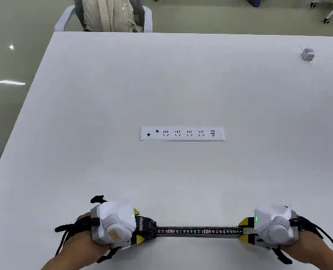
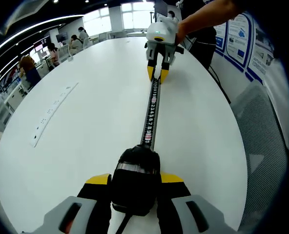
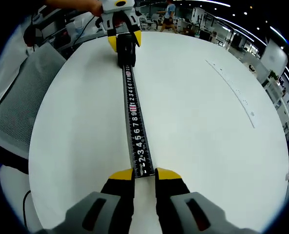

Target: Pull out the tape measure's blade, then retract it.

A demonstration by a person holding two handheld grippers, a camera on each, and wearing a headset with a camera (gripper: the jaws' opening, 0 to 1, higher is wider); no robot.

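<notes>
My left tongs [image 2: 134, 178] clamped on tape measure case [image 2: 134, 163], right tongs [image 3: 144, 174] pinching tip of drawn-out blade [image 3: 134, 117], over white desk [image 1: 183, 84].

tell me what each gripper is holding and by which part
The left gripper clamps the tape measure by its black case; the right gripper pinches the blade by its tip end.
</notes>
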